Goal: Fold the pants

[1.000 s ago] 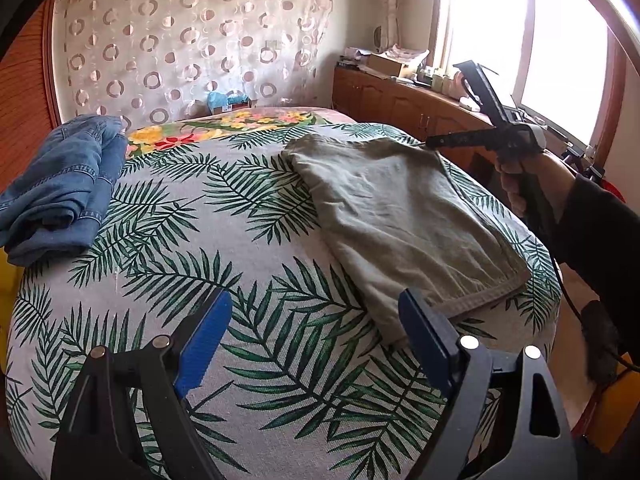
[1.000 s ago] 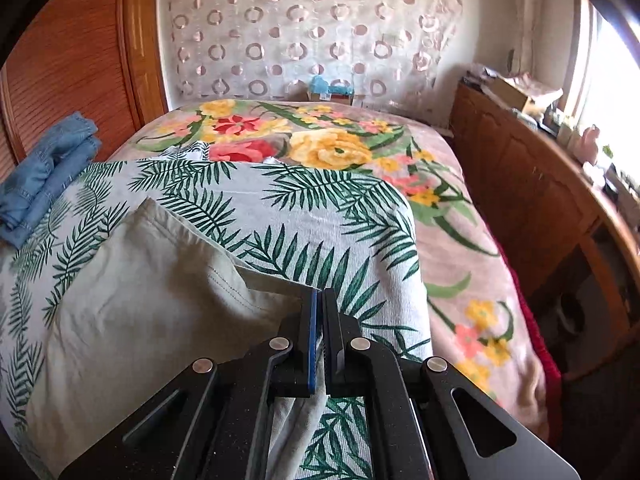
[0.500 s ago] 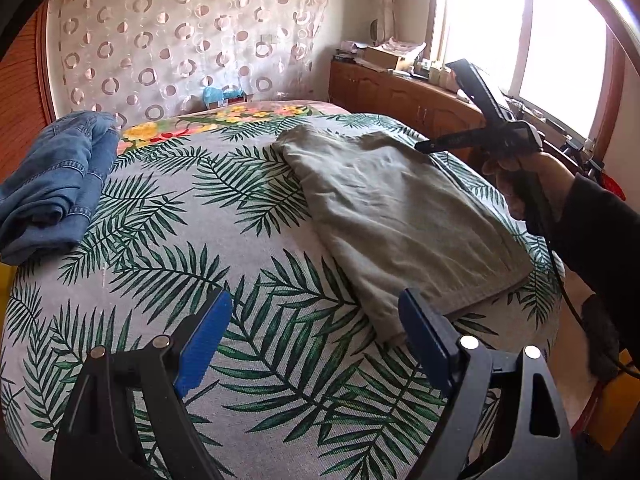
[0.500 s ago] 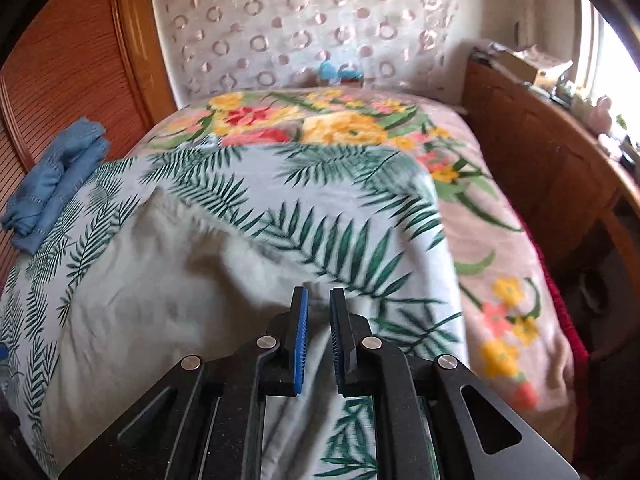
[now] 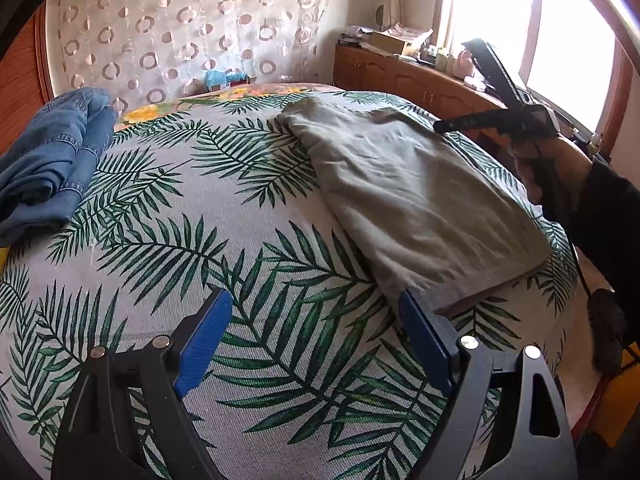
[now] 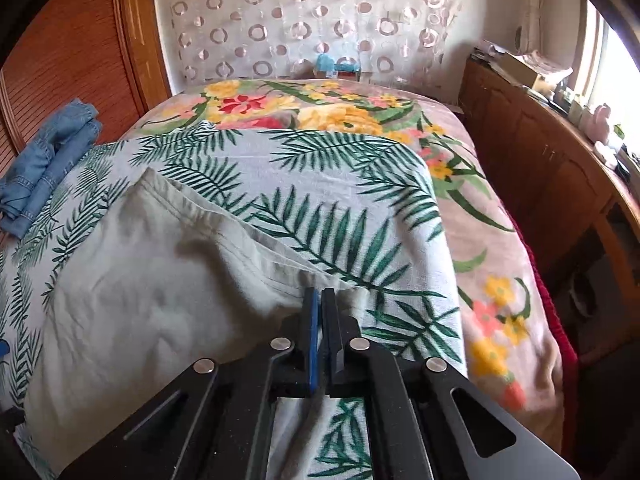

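Across the right half of the left wrist frame lie the khaki-grey pants (image 5: pixel 404 196), folded into a flat, lightly creased rectangle on the palm-leaf bedsheet (image 5: pixel 192 240). Their long axis runs from upper centre down to the lower right. The left gripper (image 5: pixel 316 334) is spread wide just short of their near corner. The right gripper (image 6: pixel 321 300) is pressed together at the pants' (image 6: pixel 160 280) edge; whether it pinches cloth I cannot tell.

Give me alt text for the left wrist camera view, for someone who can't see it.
An open left hand-held gripper hovers over a palm-leaf bedspread, its blue fingers empty, beside folded grey-green pants. On the far side of the pants, a person's hand holds the right hand-held gripper. Blue jeans lie bunched at the bed's left edge.
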